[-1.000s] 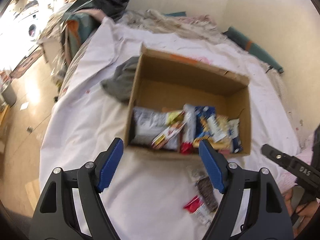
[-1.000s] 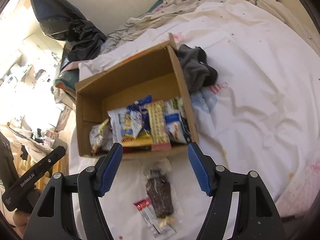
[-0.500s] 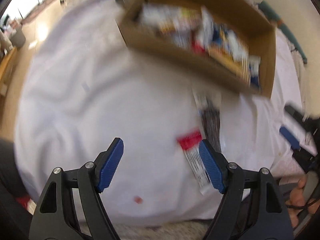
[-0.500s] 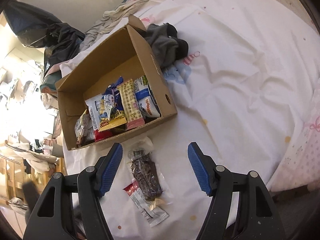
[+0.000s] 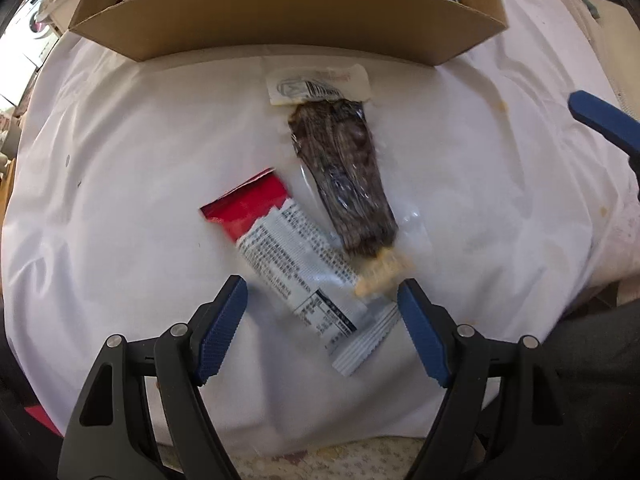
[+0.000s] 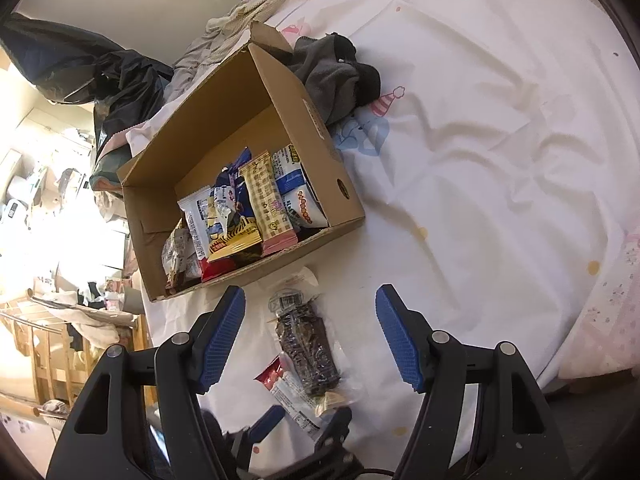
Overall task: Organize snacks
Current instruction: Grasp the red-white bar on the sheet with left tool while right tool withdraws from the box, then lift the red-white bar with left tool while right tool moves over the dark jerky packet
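Seen from the left wrist: left gripper (image 5: 322,314) now straight above 2 loose snacks on the white bedsheet (image 5: 120,168), near the front edge of the bed, fingers spread wide with nothing between the pads. A second ago aimed at the box from higher up; since then swung down and over the packets, which now fill the middle of the view. Slight blur, so probably not yet settled.

Closest, directly under the open fingers: a silver and red snack packet (image 5: 292,258), lying flat, printed side up, red end pointing away to the left. Just beyond, overlapping its right edge: a clear-wrapped dark snack bar (image 5: 342,180) with a white label at its far end.

Farther back, toward the middle of the bed: cardboard box (image 5: 288,12), open at the top, its near wall just past the bar's label, already holding a row of packets on end.

Seen from the right wrist: right gripper (image 6: 310,334) hovering over the bar, fingers open and empty, hardly moved over the same second.

Judged: 2 snacks left outside the box, and the left hand looks lined up to pick the silver packet first.

Beyond the box: grey crumpled cloth (image 6: 332,76) on the sheet.
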`<state>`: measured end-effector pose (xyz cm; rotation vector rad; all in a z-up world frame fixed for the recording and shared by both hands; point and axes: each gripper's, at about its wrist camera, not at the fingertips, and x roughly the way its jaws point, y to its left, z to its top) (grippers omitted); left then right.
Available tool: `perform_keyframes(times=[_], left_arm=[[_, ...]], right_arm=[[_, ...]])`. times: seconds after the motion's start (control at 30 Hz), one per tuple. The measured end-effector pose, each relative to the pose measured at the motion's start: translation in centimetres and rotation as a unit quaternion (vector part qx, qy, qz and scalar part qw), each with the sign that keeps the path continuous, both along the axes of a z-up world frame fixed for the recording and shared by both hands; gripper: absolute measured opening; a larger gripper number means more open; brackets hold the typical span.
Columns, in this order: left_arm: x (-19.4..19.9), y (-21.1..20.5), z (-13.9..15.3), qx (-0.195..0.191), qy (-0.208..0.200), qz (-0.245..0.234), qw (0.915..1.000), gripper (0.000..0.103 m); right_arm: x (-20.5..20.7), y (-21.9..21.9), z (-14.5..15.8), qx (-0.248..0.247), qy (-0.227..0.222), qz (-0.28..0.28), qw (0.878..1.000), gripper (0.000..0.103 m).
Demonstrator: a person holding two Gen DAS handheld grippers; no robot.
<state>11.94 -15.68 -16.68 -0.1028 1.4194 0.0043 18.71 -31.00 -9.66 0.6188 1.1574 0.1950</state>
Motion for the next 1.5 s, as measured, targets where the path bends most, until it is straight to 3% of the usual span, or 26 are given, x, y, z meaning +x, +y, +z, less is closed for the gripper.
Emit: perform_keyframes(times=[0.07, 0.17, 0.27, 0.5, 0.7, 0.73, 0.8, 0.83, 0.87, 0.93, 1.1, 1.2, 1.33, 1.5], left_arm=[[-0.1, 0.3, 0.0, 0.010, 0.006, -0.012, 0.9999, 0.050], [-0.4, 1.8, 0.3, -0.001, 0.011, -0.017, 0.9998, 0.023], [-0.8, 4.0, 0.7, -0.005, 0.022, -0.025, 0.9994, 0.008], [-0.3, 11.0, 1.3, 0.000, 0.048, 0.005, 0.9988, 0.006], [1.0, 13.6, 1.8, -0.011, 0.059, 0.025, 0.9979, 0.008], [1.3, 13.8, 1.9, -0.015, 0.064, 0.025, 0.9975, 0.012], [2.1, 14.1, 2.3, -0.004, 0.066, 0.010, 0.9977, 0.040], [2.3, 13.6, 2.6, 0.012, 0.058, -0.007, 0.9982, 0.064], [3.2, 12.6, 3.2, 0.025, 0.048, -0.022, 0.9983, 0.075], [4.2, 11.1, 3.8, 0.049, 0.031, -0.066, 0.9961, 0.076], [6.7, 7.7, 3.7, 0.059, -0.001, -0.156, 0.9860, 0.074], [7.4, 6.2, 2.6, 0.044, 0.007, -0.189, 0.9810, 0.060], [7.5, 5.7, 1.9, 0.050, 0.014, -0.191, 0.9803, 0.027], [7.4, 7.7, 3.7, 0.016, 0.018, -0.133, 0.9909, 0.027]], right_arm=[[0.1, 0.1, -0.1, 0.004, 0.002, 0.001, 1.000, 0.071], [0.2, 0.4, -0.2, 0.008, 0.005, 0.004, 1.000, 0.071], [0.3, 0.7, -0.4, 0.007, 0.009, 0.006, 1.000, 0.071], [0.6, 2.1, -1.8, -0.010, 0.038, 0.026, 0.999, 0.071], [0.9, 4.2, -3.4, -0.037, 0.069, 0.057, 0.995, 0.071], [0.9, 4.4, -3.5, -0.040, 0.069, 0.058, 0.995, 0.071], [1.1, 4.7, -3.6, -0.050, 0.068, 0.060, 0.995, 0.071], [1.2, 4.9, -3.7, -0.051, 0.069, 0.061, 0.994, 0.071], [1.3, 5.0, -3.8, -0.054, 0.070, 0.062, 0.994, 0.071], [1.4, 5.3, -4.1, -0.058, 0.074, 0.065, 0.993, 0.071], [1.7, 5.7, -4.6, -0.074, 0.081, 0.071, 0.991, 0.071], [1.8, 5.7, -4.9, -0.078, 0.084, 0.068, 0.991, 0.071], [1.7, 5.5, -5.2, -0.082, 0.088, 0.071, 0.990, 0.071], [1.6, 6.4, -5.5, -0.083, 0.093, 0.086, 0.989, 0.073]])
